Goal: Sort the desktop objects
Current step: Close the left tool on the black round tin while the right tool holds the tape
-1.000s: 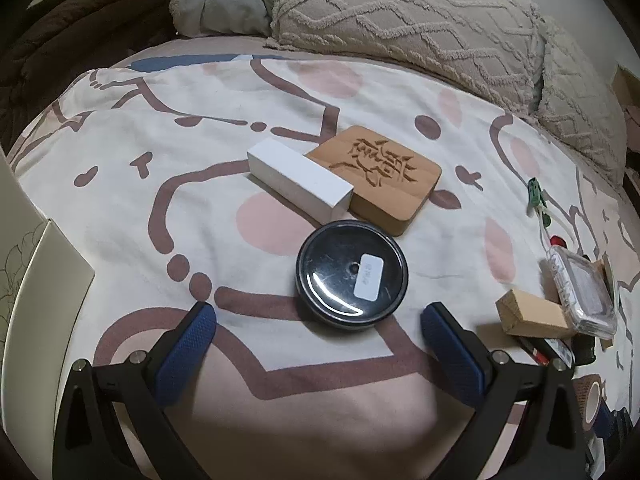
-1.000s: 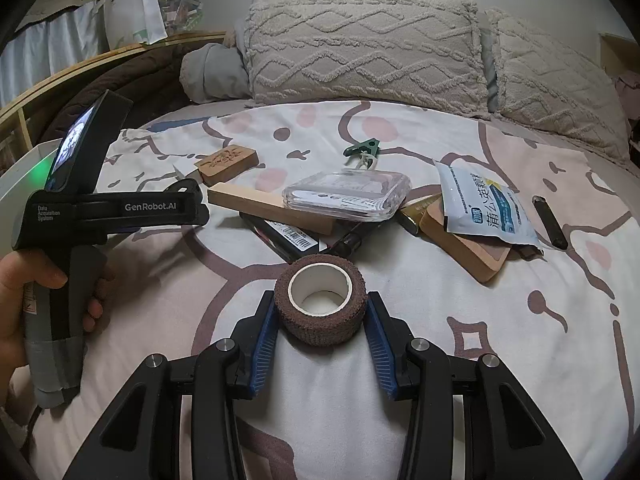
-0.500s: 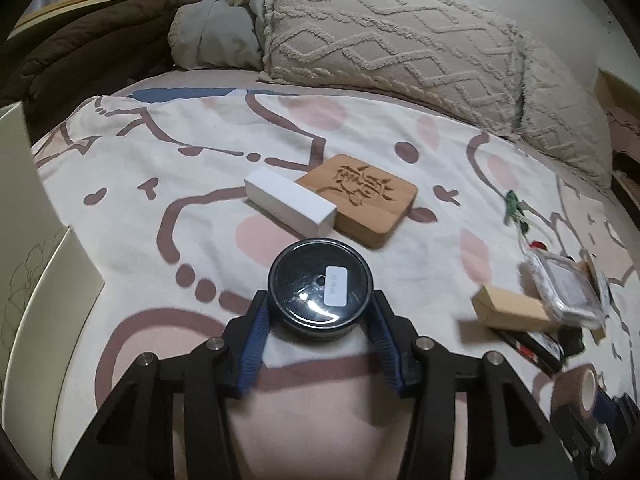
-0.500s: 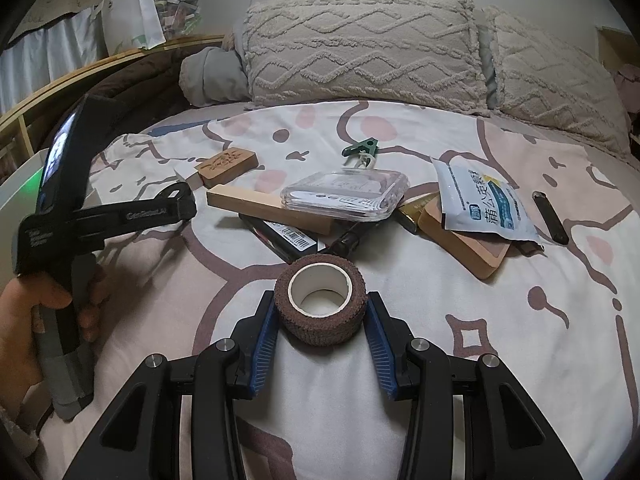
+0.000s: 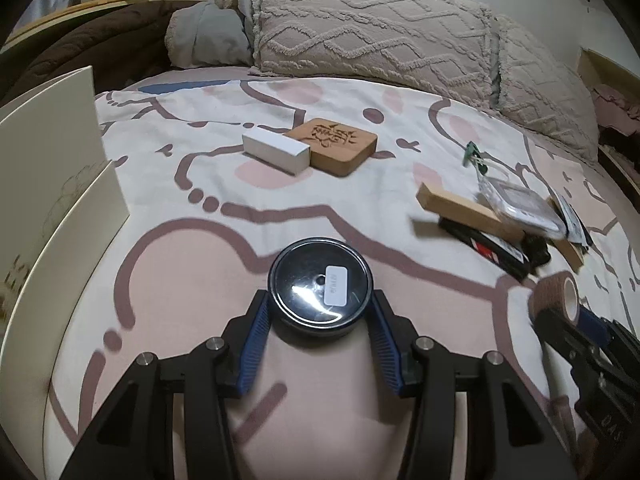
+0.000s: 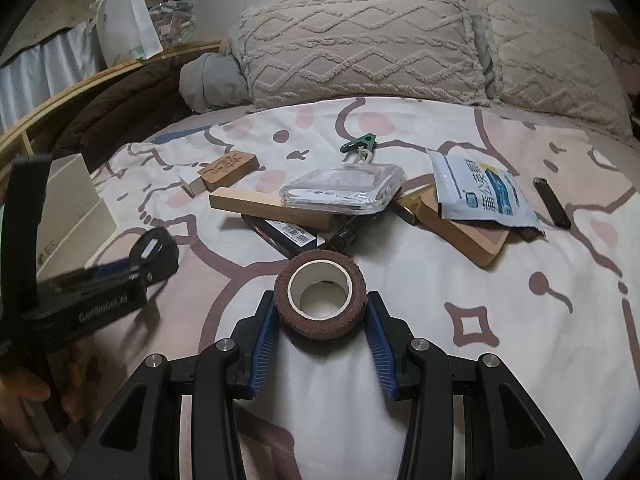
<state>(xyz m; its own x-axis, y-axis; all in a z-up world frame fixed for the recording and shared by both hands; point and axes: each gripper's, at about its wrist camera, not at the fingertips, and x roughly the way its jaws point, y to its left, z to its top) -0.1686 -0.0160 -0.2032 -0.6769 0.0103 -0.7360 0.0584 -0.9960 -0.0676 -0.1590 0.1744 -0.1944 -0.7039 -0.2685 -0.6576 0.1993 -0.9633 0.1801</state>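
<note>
1. Left wrist view: a round black tin (image 5: 320,286) is clamped between the blue pads of the left gripper (image 5: 320,320), above the near bedspread (image 5: 180,264). Held only at its rim, the smooth tin could slip out.

2. Right wrist view: a brown tape roll (image 6: 320,294) is gripped by the right gripper (image 6: 320,322), near centre. The soft roll could be squashed or twisted loose.
</note>
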